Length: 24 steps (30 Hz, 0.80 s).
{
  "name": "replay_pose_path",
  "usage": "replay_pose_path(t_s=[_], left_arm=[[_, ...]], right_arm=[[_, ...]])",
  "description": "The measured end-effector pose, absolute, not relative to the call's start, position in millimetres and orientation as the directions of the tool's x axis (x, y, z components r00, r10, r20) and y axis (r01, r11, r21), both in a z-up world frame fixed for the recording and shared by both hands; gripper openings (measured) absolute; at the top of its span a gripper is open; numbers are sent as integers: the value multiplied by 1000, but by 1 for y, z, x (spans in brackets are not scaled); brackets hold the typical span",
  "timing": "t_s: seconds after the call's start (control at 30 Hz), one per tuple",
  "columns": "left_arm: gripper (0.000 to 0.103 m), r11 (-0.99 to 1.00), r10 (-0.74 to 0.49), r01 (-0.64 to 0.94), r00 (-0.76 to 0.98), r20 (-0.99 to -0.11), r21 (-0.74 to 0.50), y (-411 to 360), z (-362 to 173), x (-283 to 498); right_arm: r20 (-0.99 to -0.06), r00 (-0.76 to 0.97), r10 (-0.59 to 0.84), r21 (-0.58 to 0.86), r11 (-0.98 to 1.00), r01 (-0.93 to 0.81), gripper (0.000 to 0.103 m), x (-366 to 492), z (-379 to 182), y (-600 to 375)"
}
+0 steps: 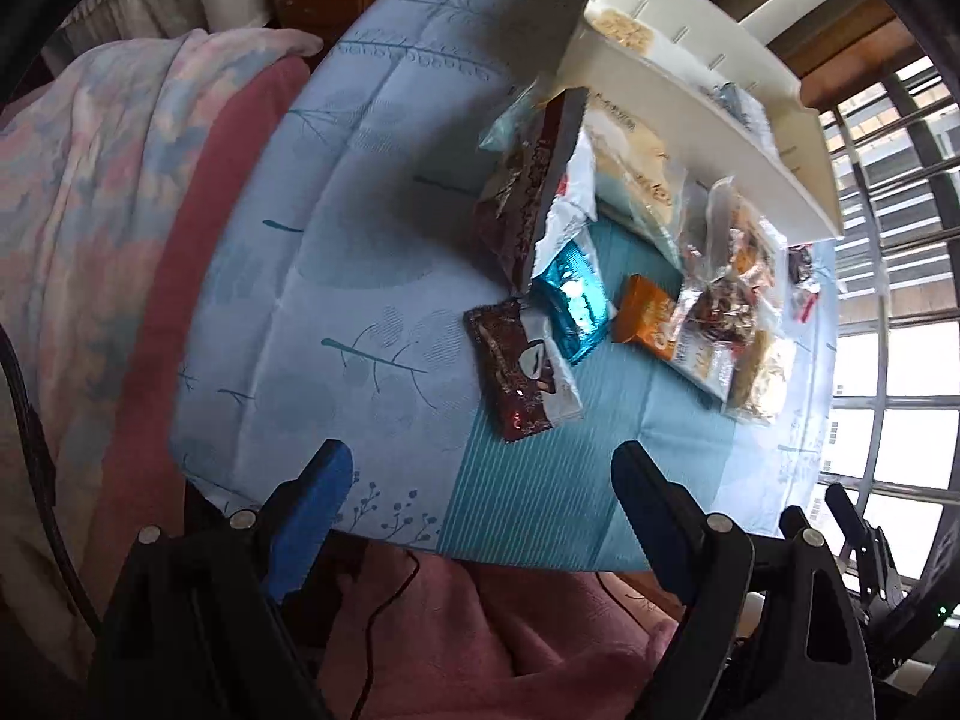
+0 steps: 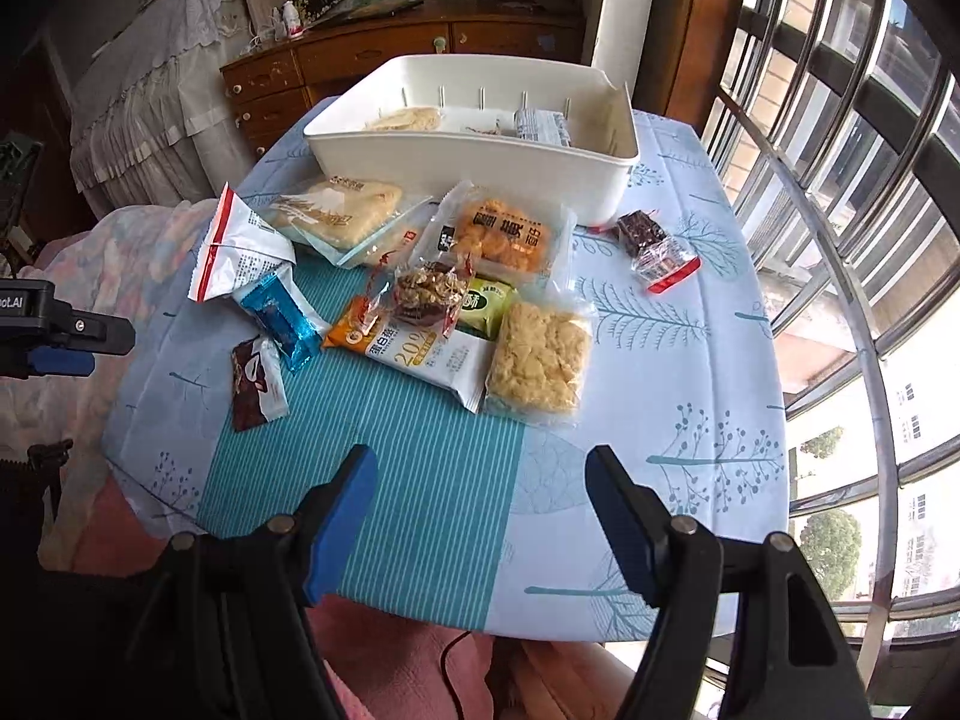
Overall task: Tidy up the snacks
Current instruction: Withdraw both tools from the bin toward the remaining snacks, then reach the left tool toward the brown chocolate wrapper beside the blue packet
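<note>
A white bin (image 2: pixel 480 156) stands at the far side of the blue-clothed table (image 2: pixel 432 480) and holds a few snack packs. In front of it lie several loose snacks: a brown-and-white bar (image 2: pixel 258 384), a blue foil pack (image 2: pixel 282 318), a white bag with a red strip (image 2: pixel 240 252), an orange-and-white pack (image 2: pixel 420 348), a pale crumbly square (image 2: pixel 540 360) and a dark pack with a red end (image 2: pixel 657 246). My right gripper (image 2: pixel 480 516) is open and empty above the near table edge. My left gripper (image 1: pixel 480 504) is open and empty, near the brown-and-white bar (image 1: pixel 522 372). The bin (image 1: pixel 708 120) appears tilted in the left wrist view.
A window with metal bars (image 2: pixel 840 240) runs along the right. A wooden dresser (image 2: pixel 360 60) stands behind the table. Pink and pastel blankets (image 1: pixel 120 210) lie left of the table. A thin cable (image 1: pixel 384 612) hangs below the near edge.
</note>
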<state>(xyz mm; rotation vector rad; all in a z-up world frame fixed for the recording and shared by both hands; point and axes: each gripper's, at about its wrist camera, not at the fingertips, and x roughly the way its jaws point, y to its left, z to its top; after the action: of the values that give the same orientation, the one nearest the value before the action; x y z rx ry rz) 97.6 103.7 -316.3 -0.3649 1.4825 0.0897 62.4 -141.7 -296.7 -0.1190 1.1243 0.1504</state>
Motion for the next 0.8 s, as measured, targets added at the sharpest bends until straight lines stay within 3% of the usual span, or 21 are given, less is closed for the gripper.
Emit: replay_pose_path(t_s=[0.37, 0.8], left_arm=[[87, 896, -110, -432, 5, -994, -101, 86, -376, 122], [87, 793, -88, -605, -6, -996, -66, 91, -408, 133]], right_arm=[[-954, 277, 115, 7, 932, -362, 72, 106, -328, -156], [-972, 174, 157, 54, 874, -483, 72, 156, -356, -175]])
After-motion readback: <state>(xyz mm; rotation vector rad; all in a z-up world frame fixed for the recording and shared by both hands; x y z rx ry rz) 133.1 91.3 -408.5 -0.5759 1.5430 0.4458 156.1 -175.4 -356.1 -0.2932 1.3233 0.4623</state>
